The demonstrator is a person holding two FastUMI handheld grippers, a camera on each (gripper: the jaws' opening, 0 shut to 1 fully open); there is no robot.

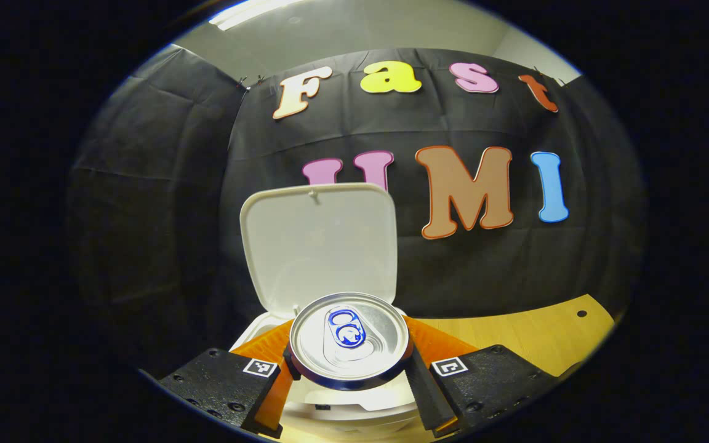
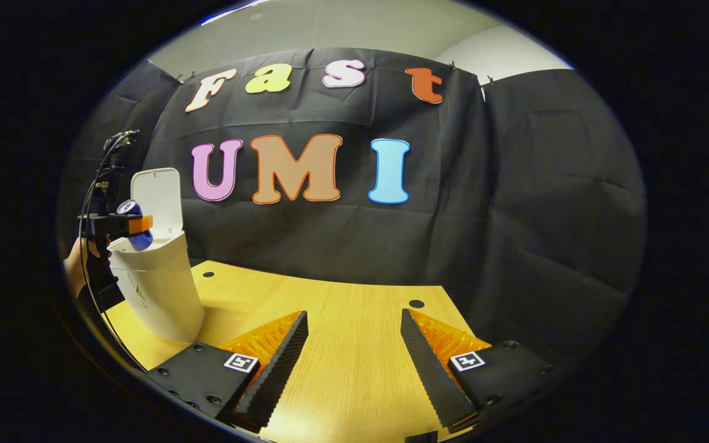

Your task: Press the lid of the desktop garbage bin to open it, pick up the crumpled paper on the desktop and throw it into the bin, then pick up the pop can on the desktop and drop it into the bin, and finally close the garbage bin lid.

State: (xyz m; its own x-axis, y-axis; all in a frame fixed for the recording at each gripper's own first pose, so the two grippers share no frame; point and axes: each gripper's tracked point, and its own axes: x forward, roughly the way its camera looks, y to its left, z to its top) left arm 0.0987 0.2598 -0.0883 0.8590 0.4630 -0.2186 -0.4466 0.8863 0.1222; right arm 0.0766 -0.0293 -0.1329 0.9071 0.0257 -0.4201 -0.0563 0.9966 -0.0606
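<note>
My left gripper (image 1: pixel 349 375) is shut on the pop can (image 1: pixel 349 338), whose silver top with a blue tab faces the camera. The can hangs upright over the open mouth of the white desktop bin (image 1: pixel 336 411). The bin's lid (image 1: pixel 320 243) stands raised behind the can. In the right gripper view the same bin (image 2: pixel 157 289) stands at the far left of the desk, its lid (image 2: pixel 157 200) up, with the blue can (image 2: pixel 136 224) held above its rim by the left gripper (image 2: pixel 122 226) and a hand (image 2: pixel 77 264). My right gripper (image 2: pixel 354 357) is open over bare desk.
The wooden desk (image 2: pixel 354 344) spreads out in front of the right gripper, with small round holes (image 2: pixel 416 304) near its back edge. The black cloth wall closes the booth behind the desk and on both sides.
</note>
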